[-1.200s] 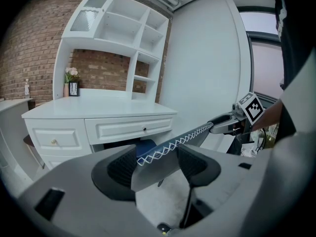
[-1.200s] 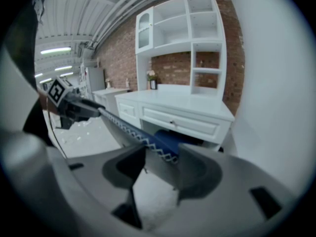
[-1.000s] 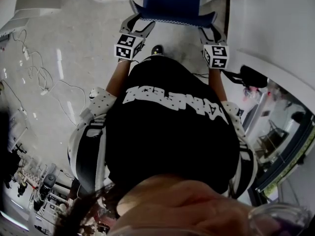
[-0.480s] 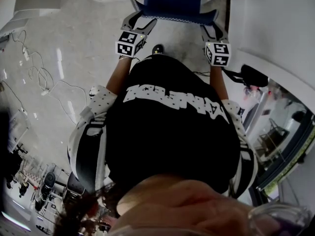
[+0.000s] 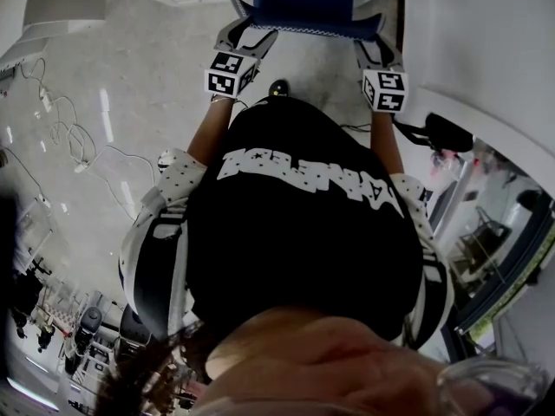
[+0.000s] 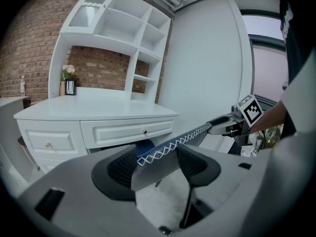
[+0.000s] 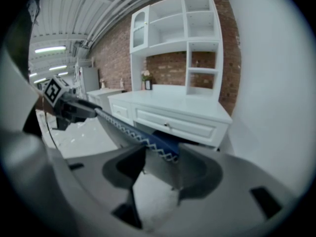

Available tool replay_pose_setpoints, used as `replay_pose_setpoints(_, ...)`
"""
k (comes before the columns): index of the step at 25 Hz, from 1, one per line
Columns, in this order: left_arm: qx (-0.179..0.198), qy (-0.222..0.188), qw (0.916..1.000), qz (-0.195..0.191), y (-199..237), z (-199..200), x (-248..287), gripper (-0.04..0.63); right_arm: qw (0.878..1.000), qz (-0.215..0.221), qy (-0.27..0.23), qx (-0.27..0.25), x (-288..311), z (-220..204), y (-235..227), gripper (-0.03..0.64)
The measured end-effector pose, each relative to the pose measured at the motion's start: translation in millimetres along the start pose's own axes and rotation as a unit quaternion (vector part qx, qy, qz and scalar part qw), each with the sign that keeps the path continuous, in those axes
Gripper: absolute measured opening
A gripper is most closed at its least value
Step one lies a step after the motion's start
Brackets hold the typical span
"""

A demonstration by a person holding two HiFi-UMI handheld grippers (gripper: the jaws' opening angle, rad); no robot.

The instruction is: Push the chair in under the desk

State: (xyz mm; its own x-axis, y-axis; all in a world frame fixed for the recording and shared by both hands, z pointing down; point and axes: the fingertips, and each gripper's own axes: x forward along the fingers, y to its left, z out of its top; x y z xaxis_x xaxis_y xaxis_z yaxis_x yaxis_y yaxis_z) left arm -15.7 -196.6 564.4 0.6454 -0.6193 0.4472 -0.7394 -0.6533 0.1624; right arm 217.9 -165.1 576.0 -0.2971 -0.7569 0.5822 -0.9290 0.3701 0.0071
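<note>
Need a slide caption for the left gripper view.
Left gripper clamps the chair back at its stitched top edge, right gripper at the far end, white desk ahead.

The chair (image 5: 303, 7) stands before the bench (image 6: 98, 115). The left tool (image 6: 157, 162) grips the left end of its back, and the right tool (image 7: 159, 169) grips the right end. A shelf unit (image 6: 123, 38) sits on the bench. Cables (image 5: 74, 137) lie on the floor (image 5: 156, 76) to the left.
</note>
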Motion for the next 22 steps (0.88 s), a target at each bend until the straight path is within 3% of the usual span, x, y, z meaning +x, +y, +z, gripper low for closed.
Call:
replay_pose_setpoints(14,0.003,0.003,0.9996,-0.027,0,3,11,0.295,1.0,-0.019,-0.007,0.01,5,2,-11,0.209)
replay_pose_setpoints(18,0.008,0.003,0.9993,-0.037,-21,4,14,0.296,1.0,-0.026,-0.012,0.011,-10,-5,-22,0.209)
replay_pose_setpoints(22,0.006,0.007,0.9989,-0.046,-6,1,18,0.302,0.999,-0.029,-0.008,0.012,4,-2,-18,0.209)
